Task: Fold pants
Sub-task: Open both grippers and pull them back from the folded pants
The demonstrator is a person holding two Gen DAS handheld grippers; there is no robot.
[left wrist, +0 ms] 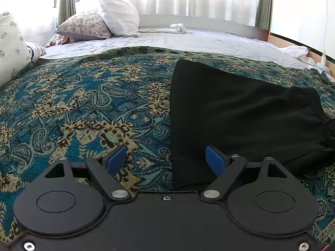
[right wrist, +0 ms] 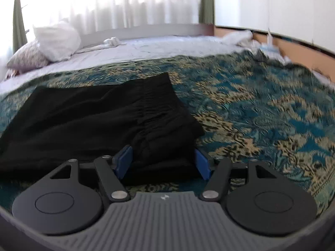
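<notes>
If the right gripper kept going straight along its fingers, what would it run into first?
Most likely the black pants. The right gripper is open, and the near, gathered end of the pants already lies between its blue fingers, on the patterned bedspread. Whether the cloth touches the pads is unclear.

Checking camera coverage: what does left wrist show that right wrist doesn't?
Only the left wrist view: a pale floral cushion at the left edge, a striped cloth beside it, and the left claw, open, straddling the pants' left edge.

Only the right wrist view: the right claw, open around the gathered waistband corner, and a white wall on the right.

Both: the black pants on the patterned blanket, the white pillow, the floral pillow and the curtains.
</notes>
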